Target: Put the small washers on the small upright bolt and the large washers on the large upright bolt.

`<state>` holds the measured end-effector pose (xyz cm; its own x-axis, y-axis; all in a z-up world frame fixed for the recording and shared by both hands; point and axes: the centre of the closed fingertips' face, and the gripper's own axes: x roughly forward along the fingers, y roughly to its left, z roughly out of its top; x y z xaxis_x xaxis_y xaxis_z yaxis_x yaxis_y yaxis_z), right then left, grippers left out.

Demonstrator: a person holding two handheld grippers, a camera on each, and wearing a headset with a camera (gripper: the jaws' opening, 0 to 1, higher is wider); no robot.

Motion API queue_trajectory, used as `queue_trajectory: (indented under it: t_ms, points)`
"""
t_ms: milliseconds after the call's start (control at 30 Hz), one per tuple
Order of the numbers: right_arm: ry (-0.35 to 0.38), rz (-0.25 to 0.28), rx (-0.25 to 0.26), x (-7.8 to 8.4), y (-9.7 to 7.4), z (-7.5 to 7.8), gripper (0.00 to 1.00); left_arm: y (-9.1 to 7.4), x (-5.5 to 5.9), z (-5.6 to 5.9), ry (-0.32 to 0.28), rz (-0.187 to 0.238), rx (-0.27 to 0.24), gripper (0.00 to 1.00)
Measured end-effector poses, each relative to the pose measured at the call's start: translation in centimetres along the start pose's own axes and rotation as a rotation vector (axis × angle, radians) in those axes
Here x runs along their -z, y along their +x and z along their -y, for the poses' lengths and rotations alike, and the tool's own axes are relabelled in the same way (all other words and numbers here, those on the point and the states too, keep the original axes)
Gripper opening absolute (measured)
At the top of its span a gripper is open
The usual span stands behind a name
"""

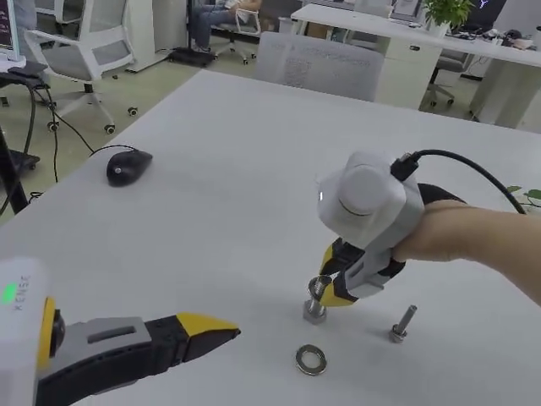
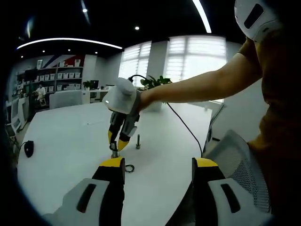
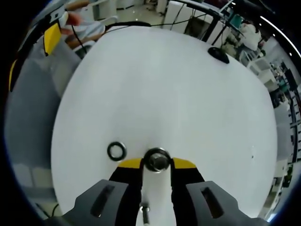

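The right tongs (image 1: 331, 292) are gripping a large washer (image 3: 157, 151) between narrowed jaws, holding it at the very top of the large upright bolt (image 1: 314, 308). In the right gripper view the bolt's end is showing through the ring. The bolt is standing on the white counter (image 1: 237, 211). The left tongs (image 2: 157, 163) are hanging well back from that bolt, on the person's left, with jaws spread wide and holding nothing. A second large washer (image 1: 311, 359) is lying flat just beside the bolt, on the person's side of it. The small upright bolt (image 1: 402, 324) is standing near it, to the right. A computer mouse (image 1: 128, 165) is sitting well apart from it, far left.
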<state>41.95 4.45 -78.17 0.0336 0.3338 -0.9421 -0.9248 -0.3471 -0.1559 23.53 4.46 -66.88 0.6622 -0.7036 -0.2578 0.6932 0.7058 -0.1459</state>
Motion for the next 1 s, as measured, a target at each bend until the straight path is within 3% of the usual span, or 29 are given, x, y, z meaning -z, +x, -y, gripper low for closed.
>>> queue_trajectory:
  t_ms: [367, 1000]
  points:
    - [0.025, -0.003, -0.004, 1.0, 2.0, -0.1, 0.23, 0.1, 0.1, -0.2, -0.003, -0.003, 0.000, 0.57]
    - [0.034, 0.004, 0.013, 2.0, 3.0, -0.3, 0.24, 0.1, -0.1, -0.5, -0.006, 0.001, -0.006, 0.57]
